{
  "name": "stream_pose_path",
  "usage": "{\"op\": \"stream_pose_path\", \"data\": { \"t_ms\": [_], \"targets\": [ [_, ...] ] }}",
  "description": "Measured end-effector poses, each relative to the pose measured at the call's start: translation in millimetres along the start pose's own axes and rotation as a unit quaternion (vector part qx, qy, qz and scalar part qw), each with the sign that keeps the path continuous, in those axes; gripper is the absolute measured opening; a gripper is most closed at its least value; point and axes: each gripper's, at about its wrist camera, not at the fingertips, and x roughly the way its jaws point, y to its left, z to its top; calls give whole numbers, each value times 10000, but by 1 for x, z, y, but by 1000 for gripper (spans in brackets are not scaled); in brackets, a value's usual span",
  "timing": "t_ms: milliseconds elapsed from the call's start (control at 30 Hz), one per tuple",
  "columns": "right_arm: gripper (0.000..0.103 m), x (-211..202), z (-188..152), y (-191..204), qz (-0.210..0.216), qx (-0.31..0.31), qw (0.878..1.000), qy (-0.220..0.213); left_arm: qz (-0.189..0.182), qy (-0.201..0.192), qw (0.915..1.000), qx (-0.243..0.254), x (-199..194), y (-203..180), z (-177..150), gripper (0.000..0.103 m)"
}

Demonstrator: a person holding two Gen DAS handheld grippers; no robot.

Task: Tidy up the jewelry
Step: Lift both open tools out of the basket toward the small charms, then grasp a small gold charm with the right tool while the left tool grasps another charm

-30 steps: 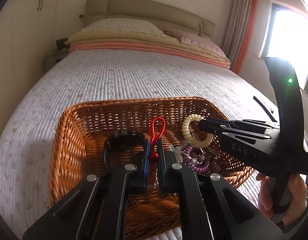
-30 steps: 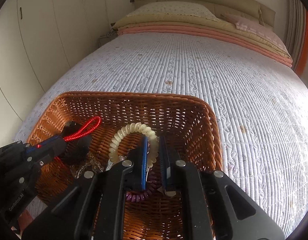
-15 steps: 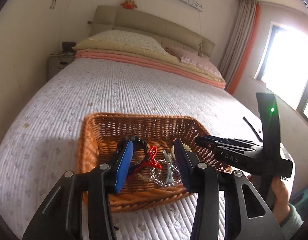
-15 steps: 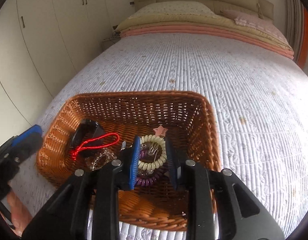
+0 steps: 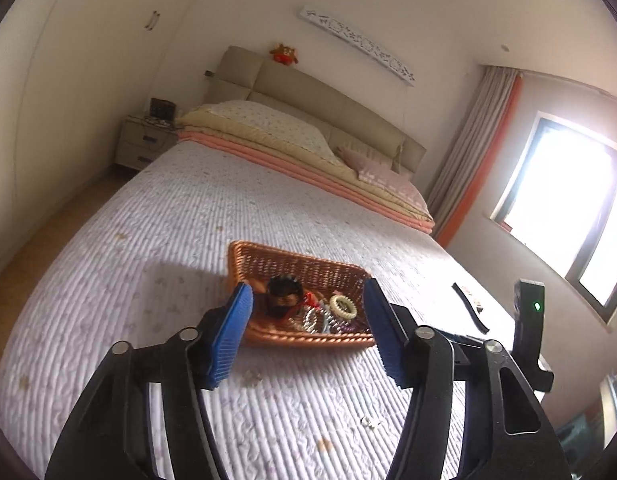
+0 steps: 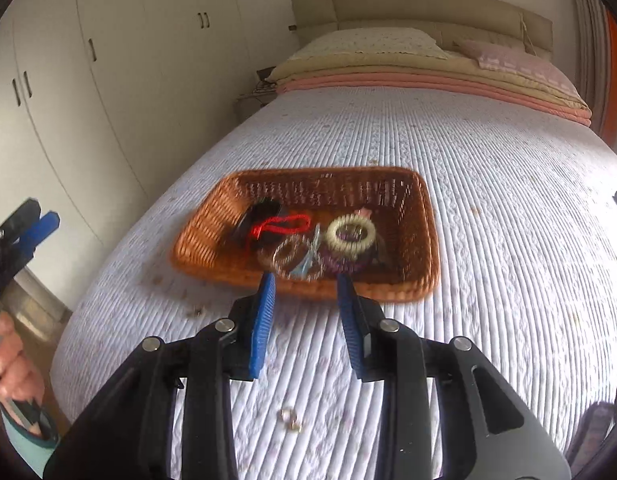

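Since 1 s ago both grippers have pulled up and back out of the basket; cord and coil tie, then pinched, now lie loose inside.

Left wrist view: left gripper [image 5: 306, 328] spread wide, empty, high over the bed [image 5: 156, 248]. Wicker basket [image 5: 298, 338] sits ahead between the pads, long axis across the view. Inside: black band [image 5: 282, 294], red cord [image 5: 310, 298], cream coil tie [image 5: 342, 306], glinting chain.

Right wrist view: right gripper [image 6: 306, 316] parted, empty, tips just short of the basket's near rim [image 6: 300, 286], so nearer than the left. A small metal ring [image 6: 290, 418] lies on the quilt near the camera, below the fingers; probably the next pick. Tiny, hard, on soft ribbed fabric: fiddly.
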Motion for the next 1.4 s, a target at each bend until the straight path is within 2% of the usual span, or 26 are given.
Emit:
{"op": "stream_pose_path", "data": {
  "t_ms": [167, 367, 500, 600, 700, 833, 967, 1133, 1267, 1333, 1400],
  "targets": [
    [30, -2, -46, 2, 54, -73, 9995, 319, 298, 217, 9991, -217, -7, 20, -22, 61],
    [30, 20, -92, -6, 297, 74, 9968, 745, 709, 622, 9954, -145, 13, 35, -56, 60],
    [30, 35, -110, -1, 200, -24, 9954, 934, 702, 1041, 9919, -169, 34, 44, -74, 60],
    [30, 44, -116, 5, 3, -252, 9949, 979, 769, 1311, 9884, -36, 52, 43, -83, 60],
    [30, 48, -118, 13, -21, -471, 9942, 971, 879, 1541, 9840, 176, 67, 41, -92, 60],
    [29, 51, -118, 26, -185, -786, 9921, 961, 836, 1856, 9779, 480, 89, 34, -100, 60],
    [17, 53, -115, 23, -269, -839, 9921, 898, 897, 1936, 9743, 717, 106, 31, -101, 59],
    [17, 59, -109, 10, -353, -666, 9933, 875, 919, 2220, 9676, 774, 137, 35, -95, 50],
    [17, 63, -105, 1, -155, -503, 9945, 908, 1087, 2292, 9616, 1052, 153, 29, -94, 44],
    [17, 63, -105, -1, -92, -465, 9946, 919, 1081, 2306, 9608, 1093, 156, 28, -95, 37],
    [17, 63, -105, -2, -55, -450, 9946, 929, 1080, 2308, 9614, 1038, 157, 30, -95, 37]
  ]
}}
